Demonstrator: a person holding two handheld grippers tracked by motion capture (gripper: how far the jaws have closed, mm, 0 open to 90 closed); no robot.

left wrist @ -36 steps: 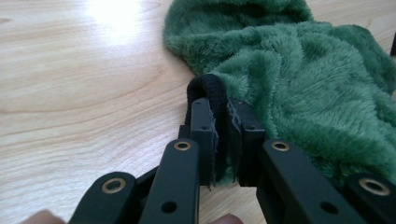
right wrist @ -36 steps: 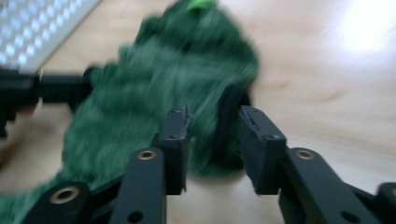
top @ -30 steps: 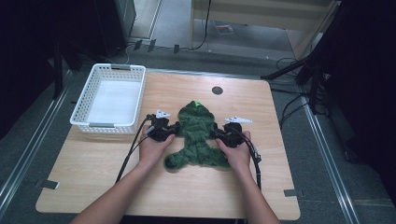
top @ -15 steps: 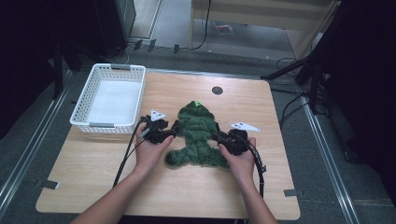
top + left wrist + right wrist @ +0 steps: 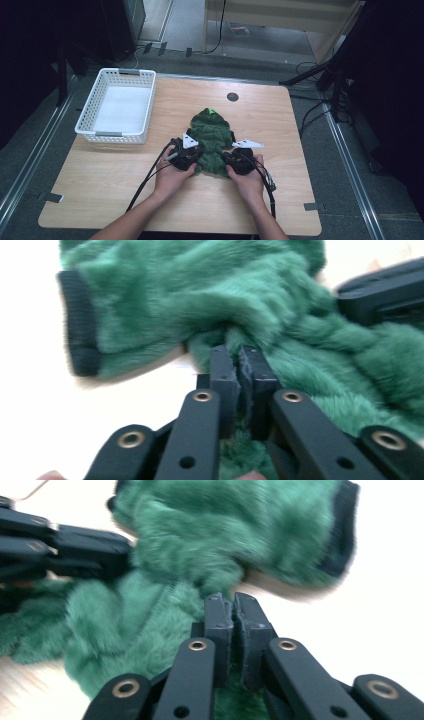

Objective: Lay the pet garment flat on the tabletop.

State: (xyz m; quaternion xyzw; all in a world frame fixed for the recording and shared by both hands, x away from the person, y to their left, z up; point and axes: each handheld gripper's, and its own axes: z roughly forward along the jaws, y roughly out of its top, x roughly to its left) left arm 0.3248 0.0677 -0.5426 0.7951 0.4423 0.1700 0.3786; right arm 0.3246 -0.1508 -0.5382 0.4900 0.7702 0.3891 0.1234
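Observation:
A fuzzy green sweater (image 5: pixel 212 131) with dark cuffs lies bunched in the middle of the wooden table (image 5: pixel 300 200). My left gripper (image 5: pixel 196 159) is at its lower left. In the left gripper view this gripper (image 5: pixel 237 352) is shut on a fold of the green fabric (image 5: pixel 250 290); its jaws have just been closing with the fabric between them. My right gripper (image 5: pixel 228 160) is at the lower right. In the right gripper view it (image 5: pixel 232 600) has likewise just closed and pinches the fabric (image 5: pixel 225 530). Each gripper view shows the other gripper across the sweater (image 5: pixel 385 290) (image 5: pixel 65 545).
An empty white basket (image 5: pixel 111 134) stands at the table's far left. A small dark round hole (image 5: pixel 232 96) sits in the tabletop beyond the sweater. Cables trail from both grippers toward the near edge. Bare wood lies to the right and in front.
Both hands have come toward the near edge and closer together, from the sweater's sleeves to its lower part. The sweater looks narrower and more bunched.

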